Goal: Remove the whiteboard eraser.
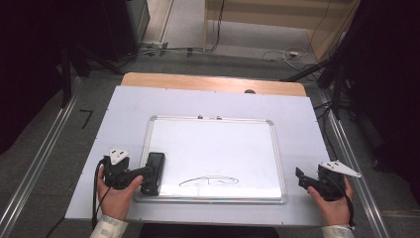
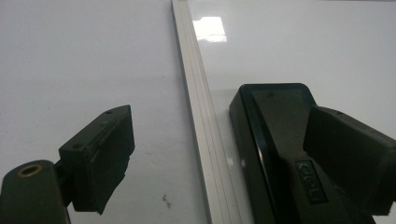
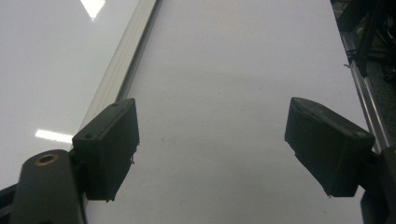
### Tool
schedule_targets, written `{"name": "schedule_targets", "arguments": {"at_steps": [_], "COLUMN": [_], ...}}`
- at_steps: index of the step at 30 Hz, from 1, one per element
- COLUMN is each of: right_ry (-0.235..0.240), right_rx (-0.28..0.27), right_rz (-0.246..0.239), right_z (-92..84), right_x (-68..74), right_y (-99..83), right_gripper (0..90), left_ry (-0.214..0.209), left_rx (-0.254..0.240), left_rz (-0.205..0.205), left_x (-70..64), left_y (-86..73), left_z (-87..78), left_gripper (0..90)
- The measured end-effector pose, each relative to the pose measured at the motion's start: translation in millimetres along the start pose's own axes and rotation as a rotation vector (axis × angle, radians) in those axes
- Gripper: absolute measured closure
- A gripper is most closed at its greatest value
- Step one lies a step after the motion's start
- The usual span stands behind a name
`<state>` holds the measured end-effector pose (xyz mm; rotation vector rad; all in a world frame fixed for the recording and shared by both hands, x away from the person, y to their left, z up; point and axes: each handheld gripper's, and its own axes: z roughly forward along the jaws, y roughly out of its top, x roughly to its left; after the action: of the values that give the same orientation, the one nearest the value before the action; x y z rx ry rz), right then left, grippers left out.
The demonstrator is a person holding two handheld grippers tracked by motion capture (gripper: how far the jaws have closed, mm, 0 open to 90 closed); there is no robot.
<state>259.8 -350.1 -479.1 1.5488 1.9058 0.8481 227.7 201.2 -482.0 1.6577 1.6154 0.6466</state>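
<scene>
Two handheld grippers sit at the near edge of a pale grey table cover (image 1: pixel 124 106) in the high view, one in each hand. Between them lies a rectangular whiteboard with a silver metal frame (image 1: pixel 214 119), bearing a thin dark scribble (image 1: pixel 209 181) near its near edge. The left gripper (image 1: pixel 143 174) reaches over the board's near left corner, at a black rectangular block eraser (image 1: pixel 153 172) that lies lengthwise on the board just inside the left frame rail. The right gripper (image 1: pixel 303 179) rests on the cover just beside the board's right rail, apart from the board. Left gripper view: jaws spread wide; the left jaw hangs over the bare cover outside the frame rail (image 2: pixel 203 126), the right jaw sits over the eraser's (image 2: pixel 275 140) far side, near its embossed label. The eraser's other side is well apart from the left jaw, so nothing is gripped; whether the right jaw touches the eraser, cannot tell. Right gripper view: jaws spread wide with bare cover (image 3: pixel 224 116) between them, holding nothing; the whiteboard's rail (image 3: pixel 126 60) runs along the left, beside the left jaw.
</scene>
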Motion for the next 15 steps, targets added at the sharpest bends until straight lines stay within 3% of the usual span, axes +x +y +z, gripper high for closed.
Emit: {"name": "schedule_targets", "arguments": {"at_steps": [15], "right_ry": [-0.005], "right_rx": [0.006], "right_rz": [0.0], "right_z": [0.8], "right_x": [-0.2], "right_y": [-0.4], "right_gripper": [16.6], "left_ry": [-0.024], "left_rx": [0.012], "left_rz": [0.021], "left_x": [-15.2], "left_y": [2.1], "left_z": [5.1], "left_gripper": [9.4]}}
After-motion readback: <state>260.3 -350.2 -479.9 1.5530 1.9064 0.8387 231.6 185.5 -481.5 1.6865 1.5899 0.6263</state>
